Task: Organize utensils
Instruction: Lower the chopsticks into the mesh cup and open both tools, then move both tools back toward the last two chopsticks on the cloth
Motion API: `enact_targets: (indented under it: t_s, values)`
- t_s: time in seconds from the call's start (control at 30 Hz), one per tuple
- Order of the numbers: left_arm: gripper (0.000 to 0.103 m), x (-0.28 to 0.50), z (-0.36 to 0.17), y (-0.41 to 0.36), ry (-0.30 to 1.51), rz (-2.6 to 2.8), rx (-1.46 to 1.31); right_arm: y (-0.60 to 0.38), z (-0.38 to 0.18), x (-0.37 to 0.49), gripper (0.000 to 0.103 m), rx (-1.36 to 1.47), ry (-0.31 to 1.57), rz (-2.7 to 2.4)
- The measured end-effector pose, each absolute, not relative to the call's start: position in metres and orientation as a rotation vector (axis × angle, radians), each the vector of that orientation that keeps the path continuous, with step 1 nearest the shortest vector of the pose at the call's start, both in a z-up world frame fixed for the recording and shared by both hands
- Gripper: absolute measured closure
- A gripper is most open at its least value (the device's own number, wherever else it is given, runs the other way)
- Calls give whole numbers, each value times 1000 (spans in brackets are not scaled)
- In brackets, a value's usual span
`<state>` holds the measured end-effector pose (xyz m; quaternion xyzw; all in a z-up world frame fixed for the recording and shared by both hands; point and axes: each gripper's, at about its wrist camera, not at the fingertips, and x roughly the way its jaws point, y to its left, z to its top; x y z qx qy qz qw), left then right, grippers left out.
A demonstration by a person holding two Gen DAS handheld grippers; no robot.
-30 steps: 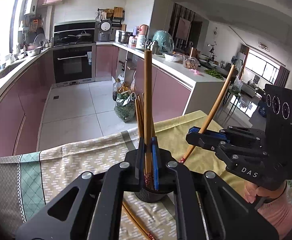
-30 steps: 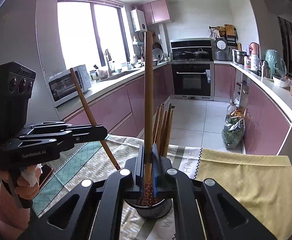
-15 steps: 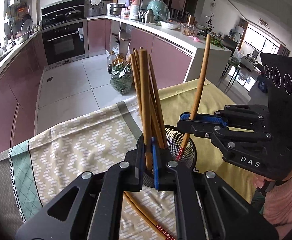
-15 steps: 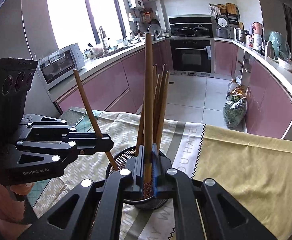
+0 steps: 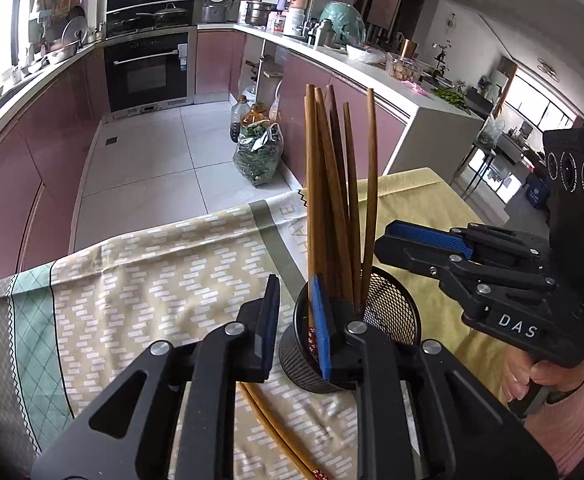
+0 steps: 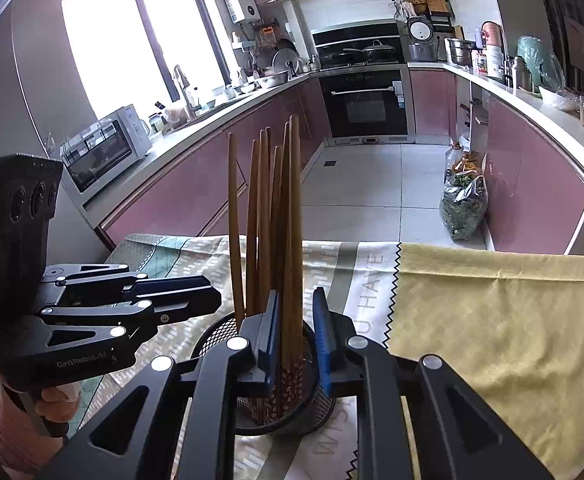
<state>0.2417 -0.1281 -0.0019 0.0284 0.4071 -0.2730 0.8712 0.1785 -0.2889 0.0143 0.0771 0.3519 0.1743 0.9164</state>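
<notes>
Both grippers were at the black mesh holder (image 5: 387, 312) with fingers spread and gripping nothing. The left gripper (image 5: 293, 324) stood with its right pad against the holder's near rim at 12 o'clock in its own view, its left pad hanging off to the side over the cloth. The right gripper (image 6: 296, 334) straddled the standing chopsticks (image 6: 276, 232), one brown stick rising between its blue pads (image 6: 323, 344) without being pinched. The bundle stood nearly upright in the holder, tips fanned slightly. Judged step: release after dropping sticks in. Done well, each gripper should back straight away with jaws wide, so no pad drags a stick or tips the light holder; the right one has the tighter clearance. Two loose chopsticks (image 5: 280, 432) lay on the cloth at 6 o'clock of the holder in the left view, partly under the left gripper, so the task looked unfinished; those probably come next. The surface was a table under a patterned tablecloth (image 5: 152, 272), beige with white dashes and a teal checked border, meeting a plain yellow cloth (image 6: 491, 320) at 3 o'clock in the right view. The room was a kitchen with pink cabinets (image 6: 531, 184), a built-in oven (image 6: 365, 108), a toaster oven (image 6: 104, 148) and a bag of greens (image 5: 258, 156) on the tiled floor.
</notes>
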Motion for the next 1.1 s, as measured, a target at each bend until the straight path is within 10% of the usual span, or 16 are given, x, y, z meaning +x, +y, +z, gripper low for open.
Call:
enact_targets:
  t_s: [0.77,1.1]
  values:
    - [39,151,-12,-52,699,-397,29,-250,12,87,64,97,665,542]
    - [37,124,-75,-44,835,-349,78,-232,-55,78,63,129,841,523]
